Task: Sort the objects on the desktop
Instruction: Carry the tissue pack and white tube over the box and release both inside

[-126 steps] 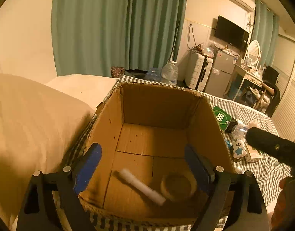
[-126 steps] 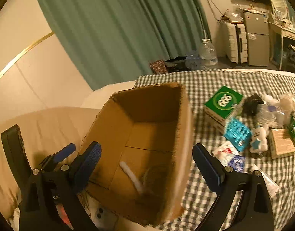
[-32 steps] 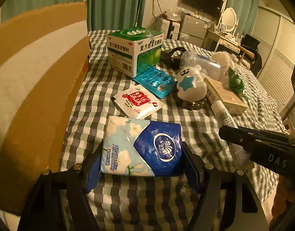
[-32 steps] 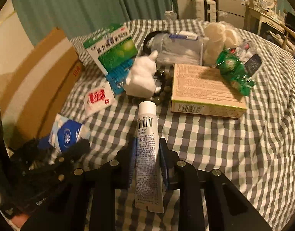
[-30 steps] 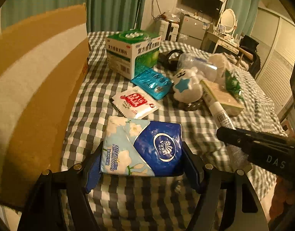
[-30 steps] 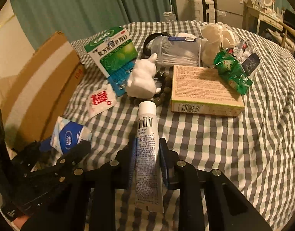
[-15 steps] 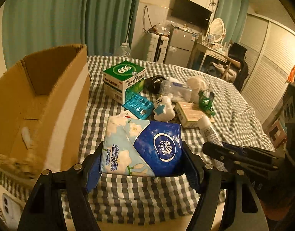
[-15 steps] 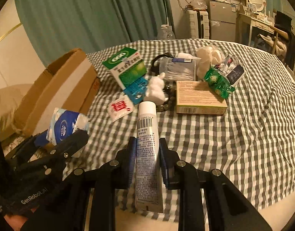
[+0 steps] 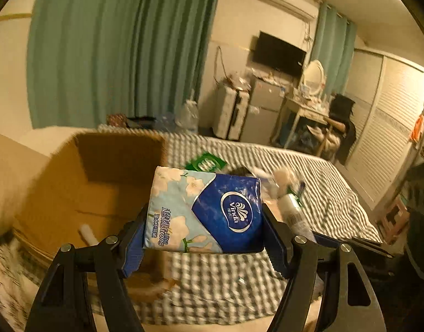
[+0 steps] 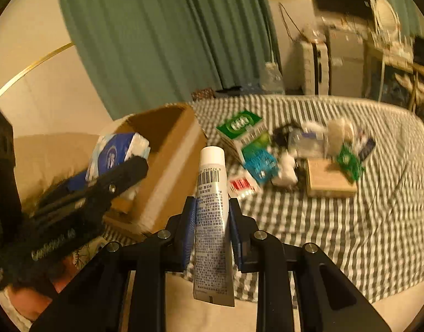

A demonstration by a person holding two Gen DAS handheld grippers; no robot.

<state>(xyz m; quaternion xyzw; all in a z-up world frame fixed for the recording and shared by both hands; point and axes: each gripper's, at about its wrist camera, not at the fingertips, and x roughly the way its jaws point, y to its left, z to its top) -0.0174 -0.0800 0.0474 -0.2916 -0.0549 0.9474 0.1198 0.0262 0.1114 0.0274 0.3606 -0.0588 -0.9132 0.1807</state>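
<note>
green curtains back a checked bed; the open brown cardboard box point(image 9: 101, 182) lies ahead-left of the left gripper point(image 9: 203, 238), clamped on a blue floral tissue pack point(image 9: 203, 210) and nearer it than the right gripper point(image 10: 212, 235), pinching a white upright tube point(image 10: 213, 210)

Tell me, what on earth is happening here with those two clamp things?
A person is tidying a checked bedspread into a cardboard box. The left gripper clamps a blue tissue pack beside the box opening; the right gripper clamps a white tube. More clutter remains on the cloth.
</note>
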